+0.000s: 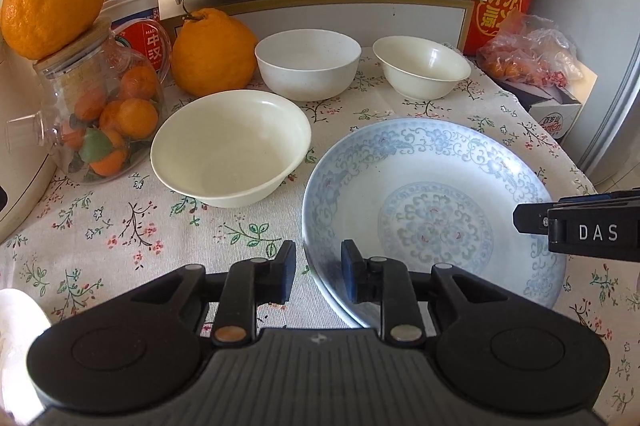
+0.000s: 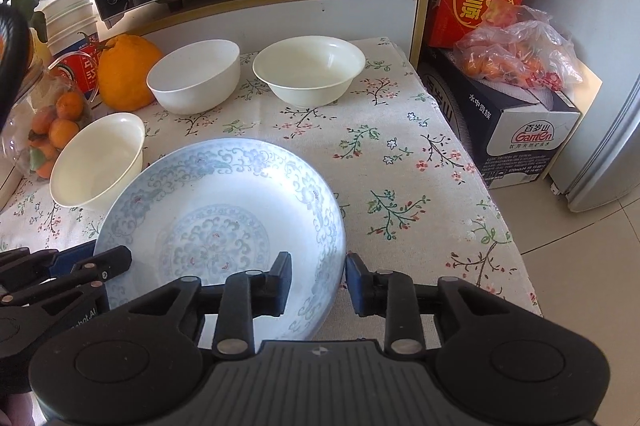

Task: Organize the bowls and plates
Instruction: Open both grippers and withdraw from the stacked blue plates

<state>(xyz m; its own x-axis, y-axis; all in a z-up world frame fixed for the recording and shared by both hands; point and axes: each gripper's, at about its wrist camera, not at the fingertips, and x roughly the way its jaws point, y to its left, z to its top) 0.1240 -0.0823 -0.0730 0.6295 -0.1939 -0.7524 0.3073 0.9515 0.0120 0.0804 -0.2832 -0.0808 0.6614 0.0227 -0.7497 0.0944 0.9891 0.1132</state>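
Left wrist view shows my left claw (image 1: 318,276) spread a little, straddling the near-left rim of the round white porcelain plate with the blue floral pattern (image 1: 434,222), pads not pressing it. My right claw (image 2: 318,282) is likewise parted across the plate's opposite rim, gripping nothing. The plate sits flat on the flowered tablecloth (image 1: 120,226), just beside the nearest cream bowl (image 1: 230,146); a white bowl (image 1: 308,62) and a smaller cream bowl (image 1: 422,64) stand behind. I judge the risk is snagging: pulling away carelessly could catch the rim, tip the plate or knock it into that bowl.
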